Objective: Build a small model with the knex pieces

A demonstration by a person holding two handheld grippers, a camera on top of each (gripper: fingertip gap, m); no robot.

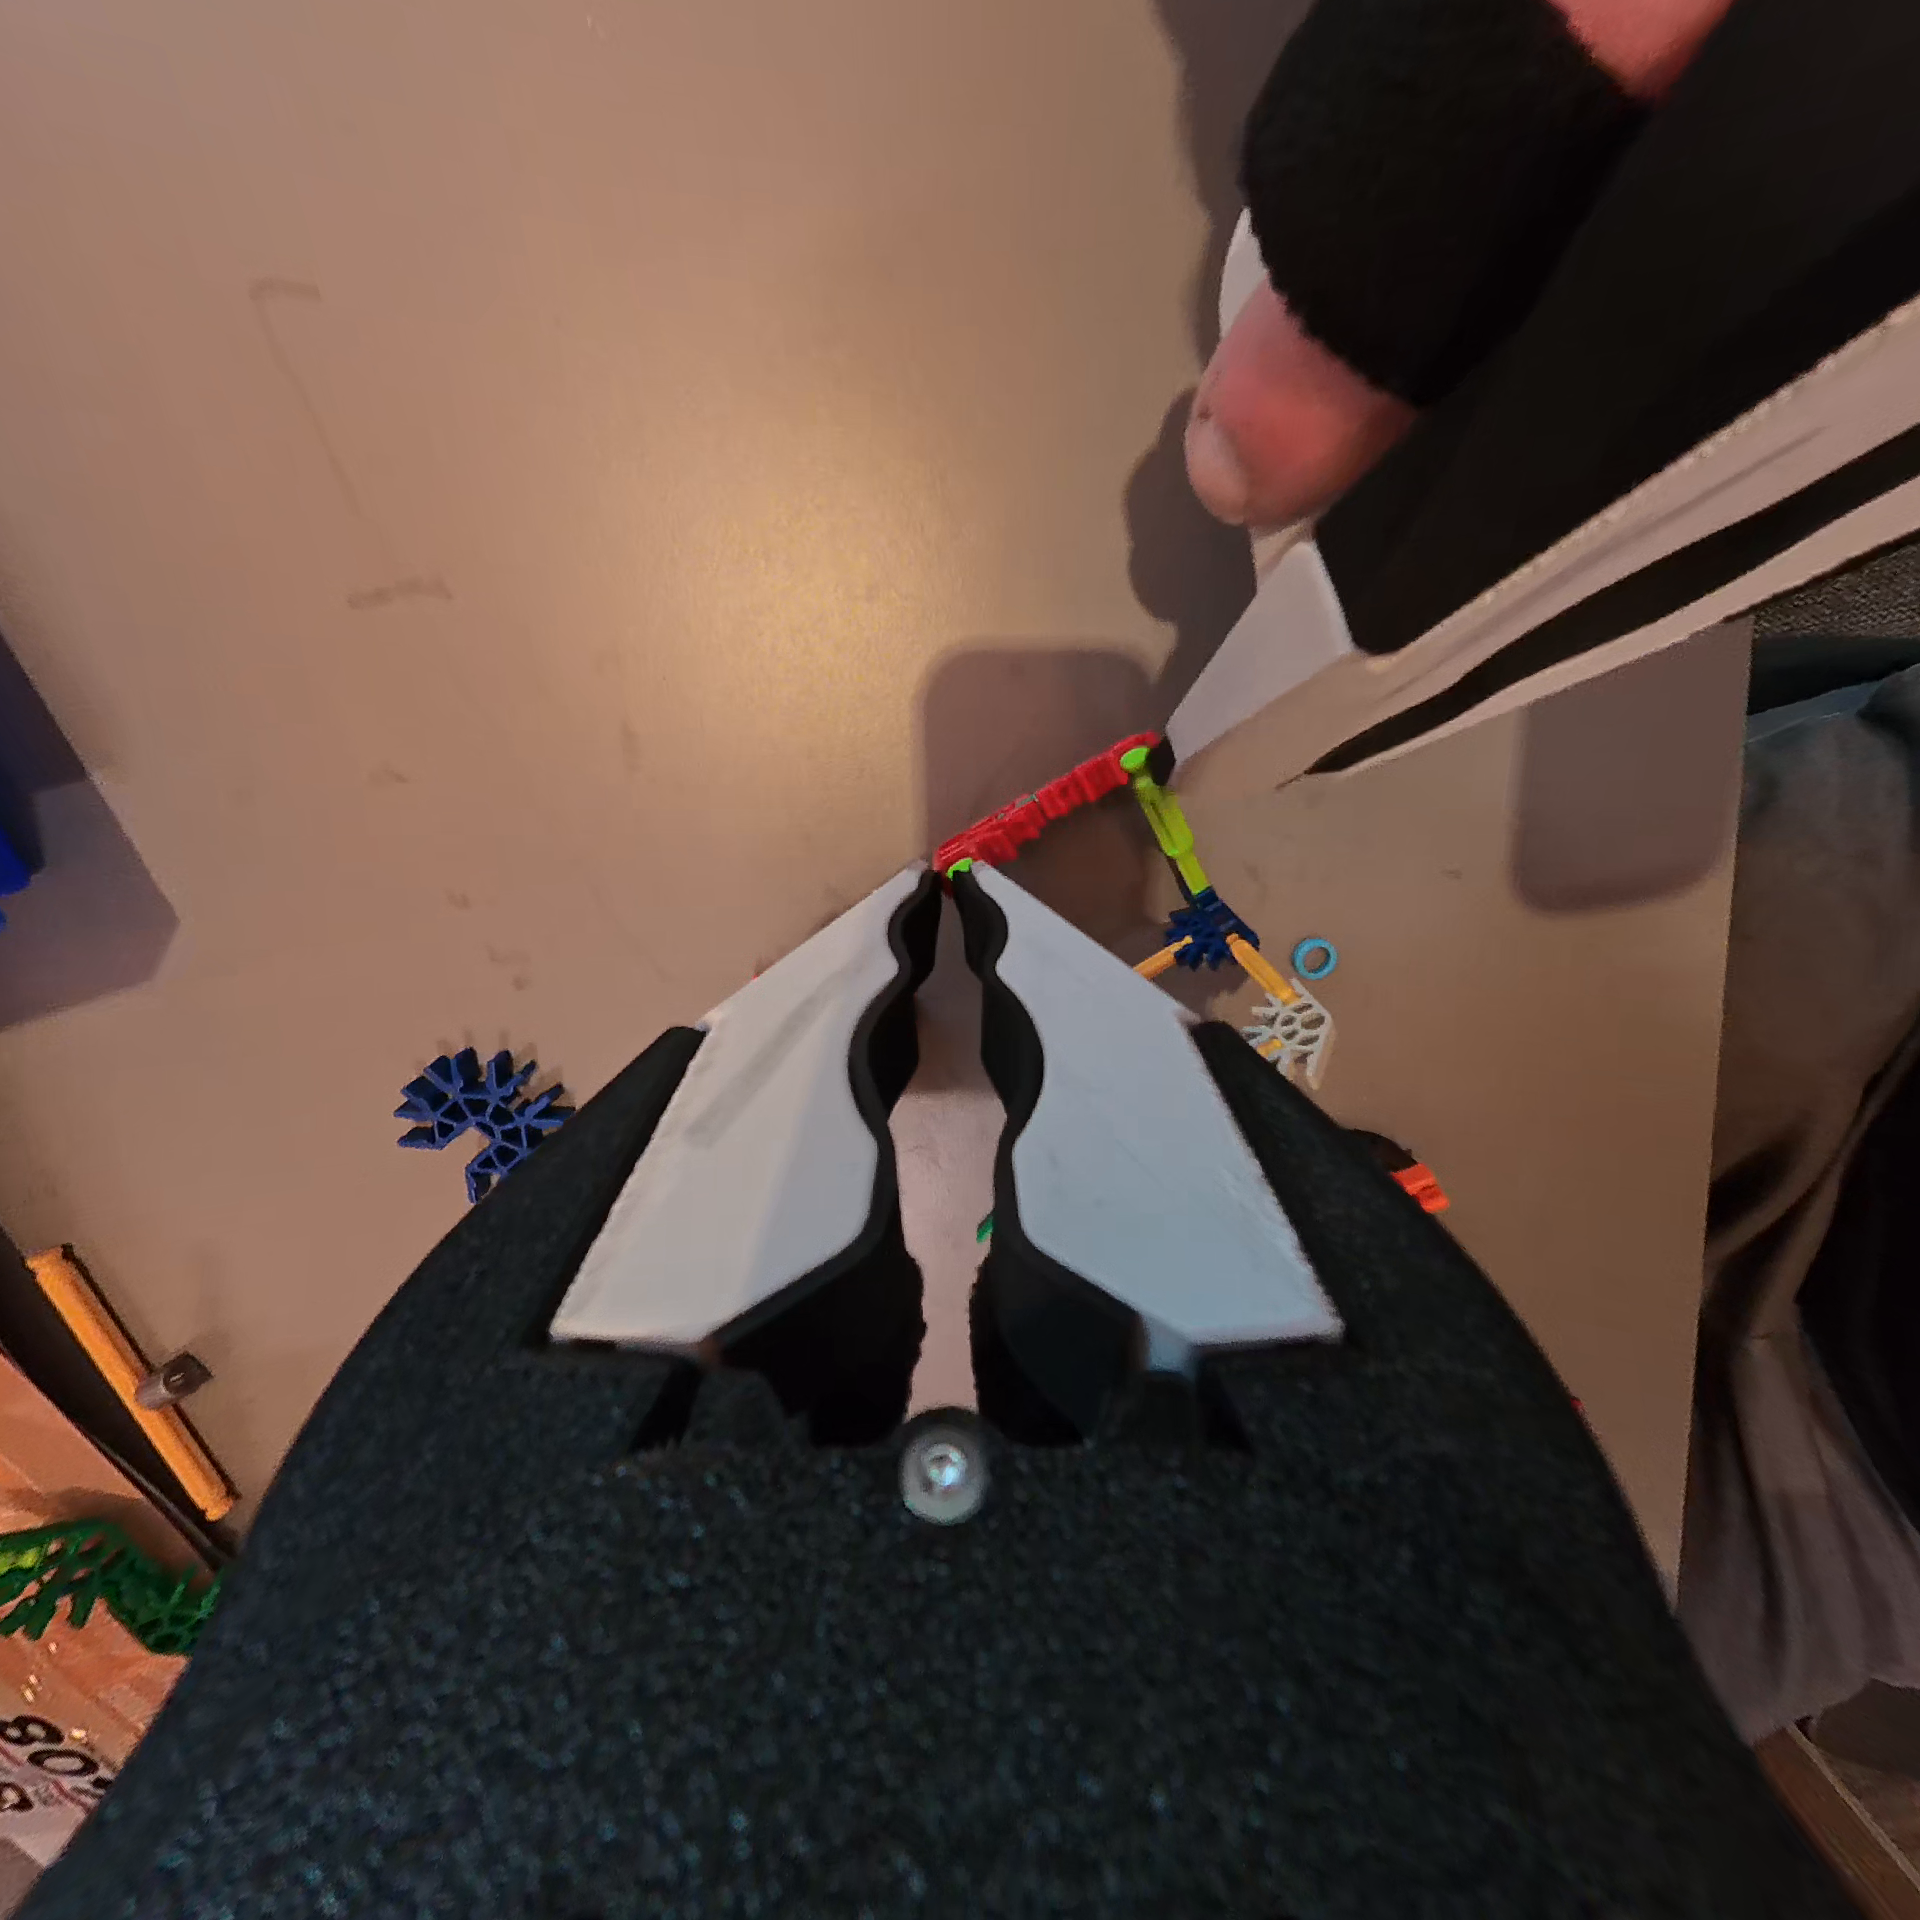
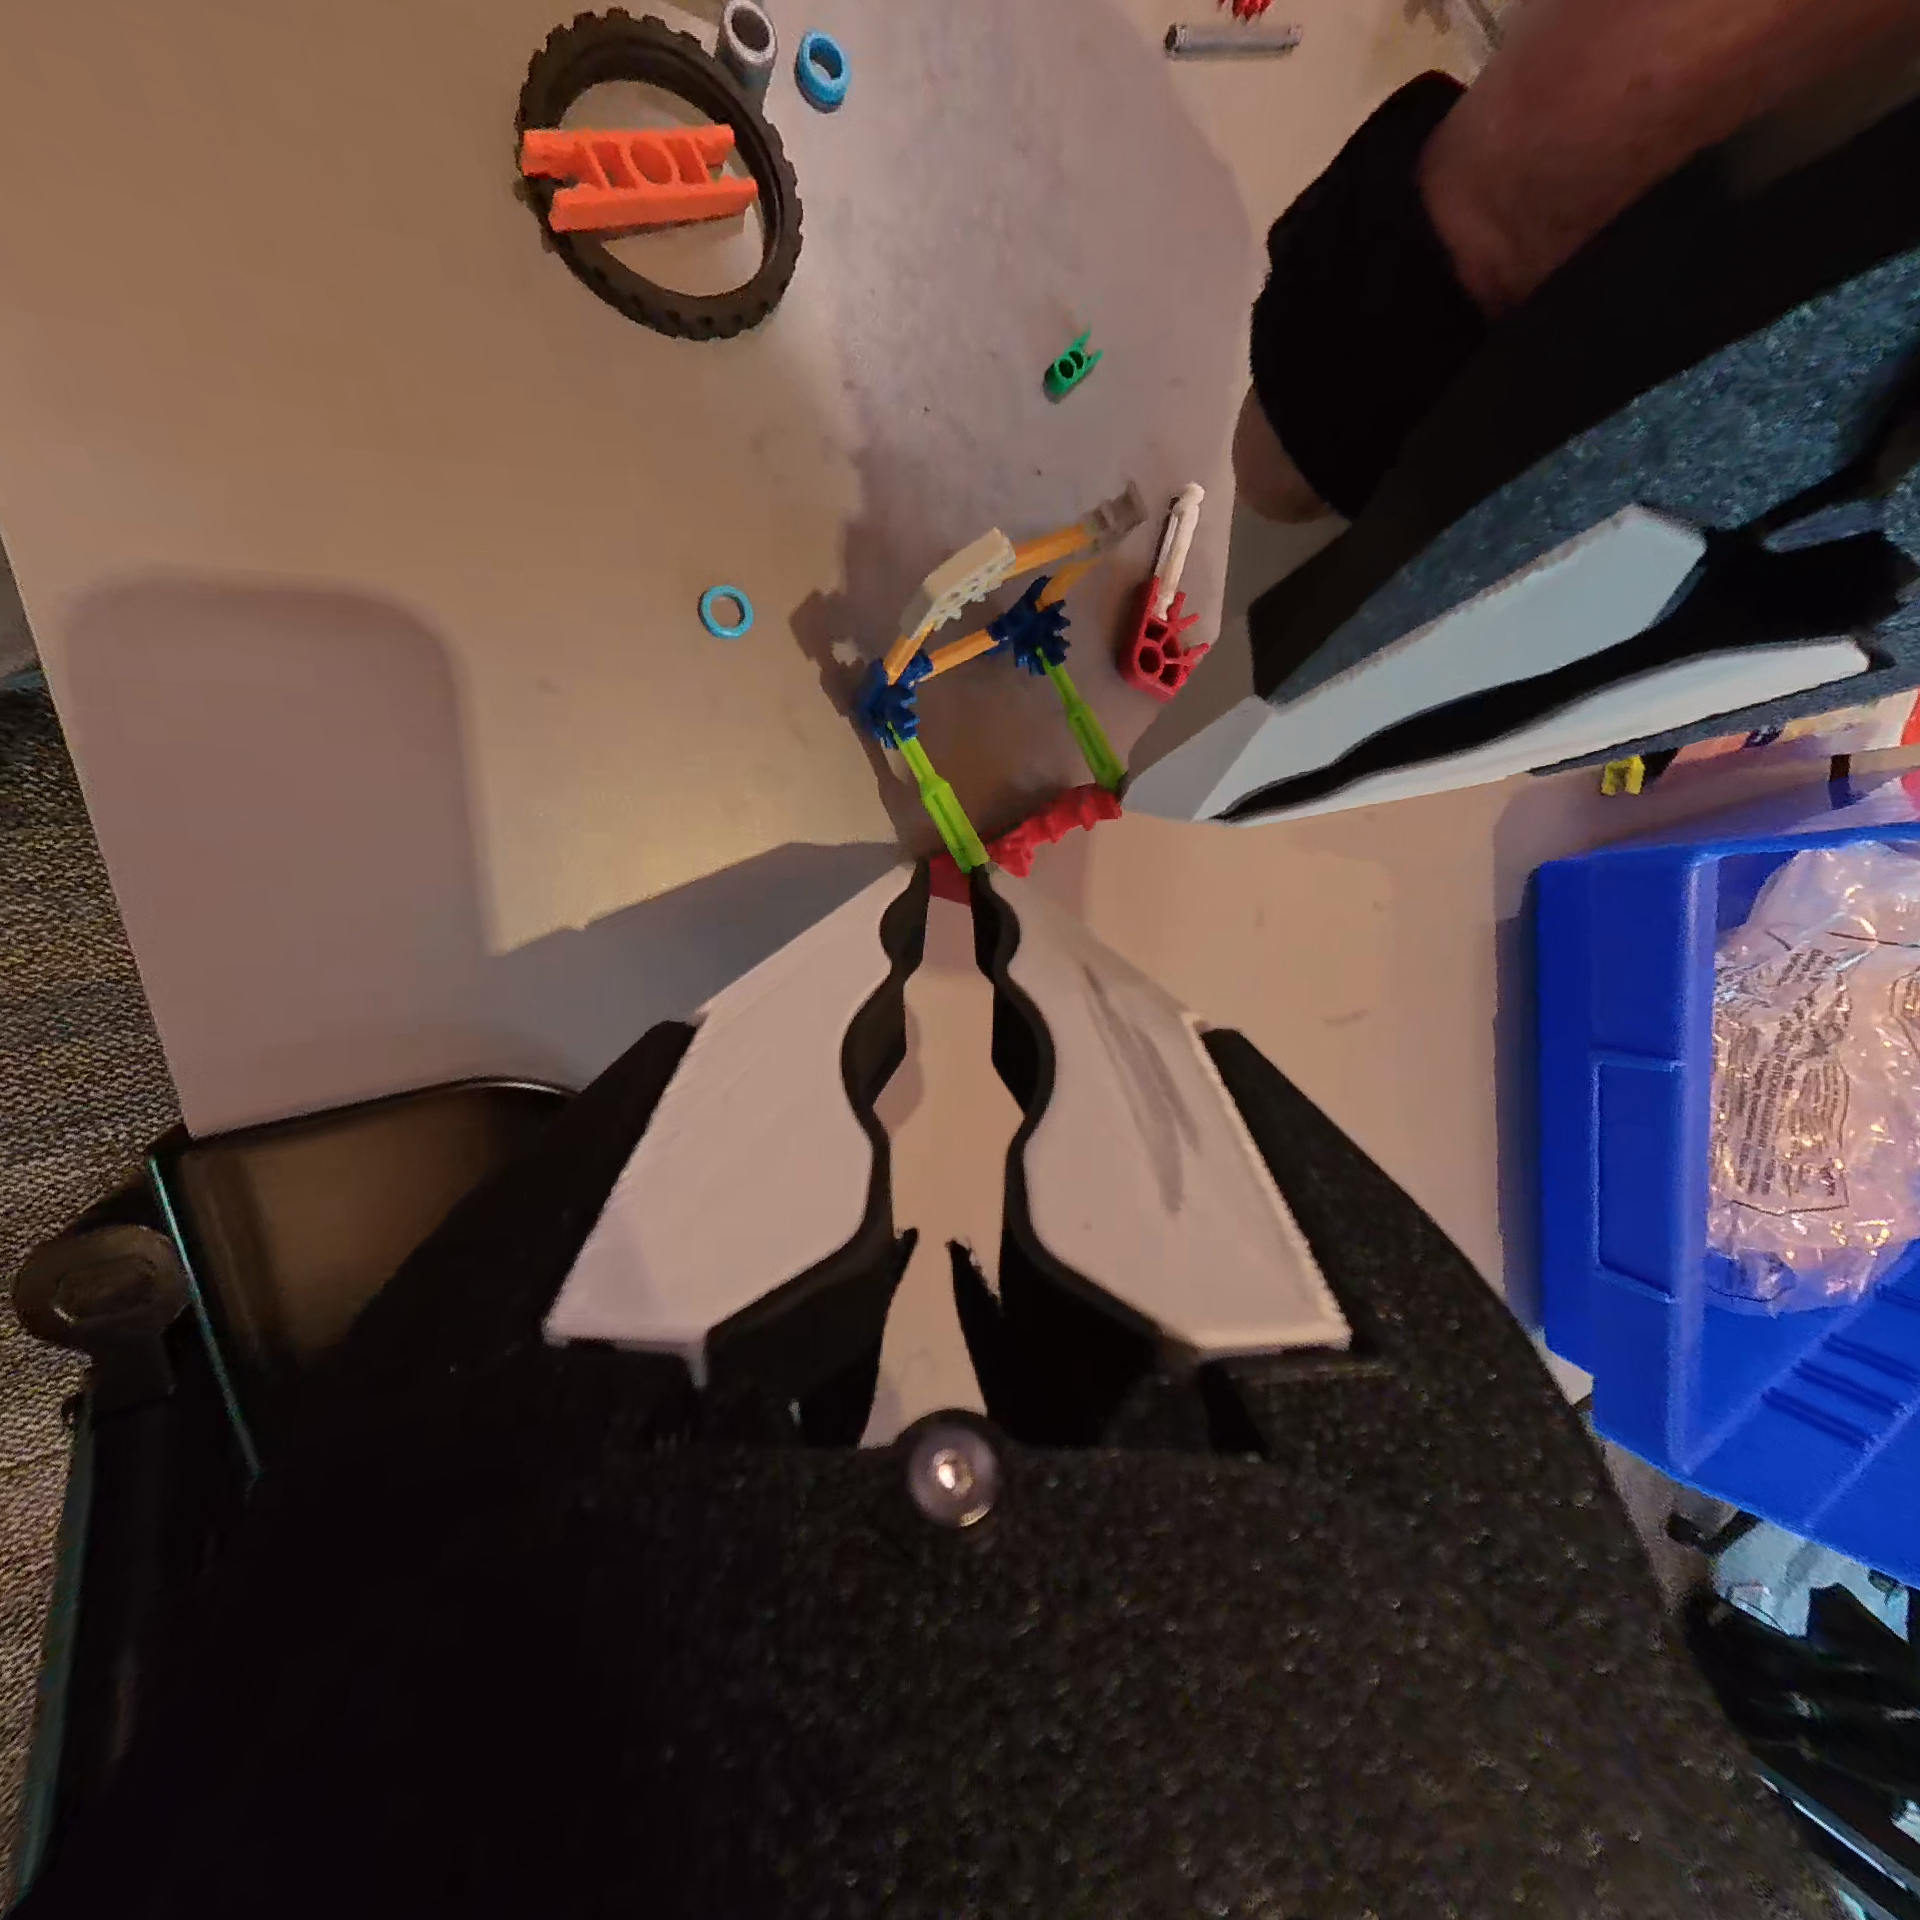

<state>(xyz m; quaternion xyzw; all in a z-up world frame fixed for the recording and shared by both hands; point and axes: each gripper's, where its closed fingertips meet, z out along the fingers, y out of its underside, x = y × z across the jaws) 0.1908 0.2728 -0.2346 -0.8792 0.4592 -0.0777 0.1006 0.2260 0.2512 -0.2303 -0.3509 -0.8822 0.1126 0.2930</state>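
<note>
- Rod-and-connector toy frame sits raised between the two grippers, over the tabletop near its right edge; it is made of a red connector piece, two lime-green rods, blue snowflake connectors, yellow rods and a grey-white connector.
- Left gripper has its jaws nearly pressed together, pinching one end of the red connector piece where a green rod end shows.
- Right gripper is likewise narrowed to a slim gap, pinching the other end of the red piece at the foot of a lime-green rod.
- Judged from its thin plastic parts, the frame looks very light and fairly stiff, yet its snap joints could pop apart or pivot under a twist.
- Smooth plastic may slip in the pads; the red piece's ribbed ends seem the firmest hold, better than the thin rods.
- Loose parts lie about: a blue connector, a light-blue ring, a black tyre with an orange piece, and a blue bin off the table's edge.
</note>
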